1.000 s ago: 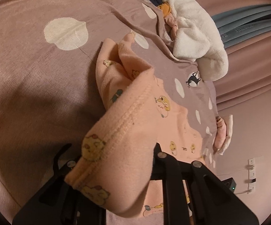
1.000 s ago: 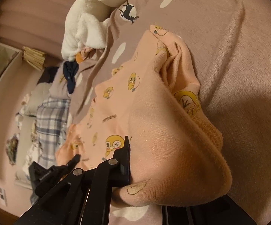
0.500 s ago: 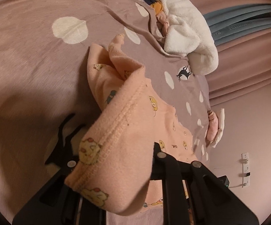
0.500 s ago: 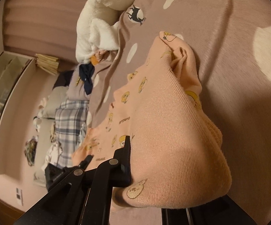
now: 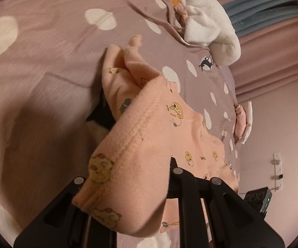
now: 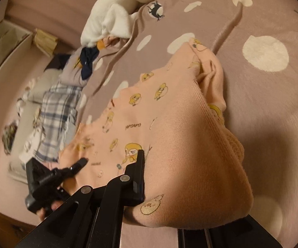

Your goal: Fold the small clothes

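Spreading across both views is a mauve bedspread (image 5: pixel 45 66) with pale blobs printed on it, covering the bed and rumpled into long creases toward its far side. On it lies the peach garment (image 5: pixel 140 144), a small fleecy piece patterned with yellow chicks; its far part rests flat on the bedspread while the near edge is lifted and bunched up, draping over both tools. A white fluffy blanket (image 5: pixel 208 24) is heaped at the far edge of the bed, with a dark blue cloth (image 6: pixel 89 62) just beside it. A plaid fabric (image 6: pixel 56 111) lies off the bed's side in the right wrist view, blurred. The left hand-held gripper (image 5: pixel 128 188) is nearly closed, pinching the stitched hem of the peach garment, which folds over its fingers and hides the tips. The right hand-held gripper (image 6: pixel 169 184) is likewise clamped tight on another part of the same raised edge, cloth bulging over its right finger. In the right wrist view the left tool appears low at the left, with fingers of the person's hand (image 6: pixel 52 204) wrapped round its handle
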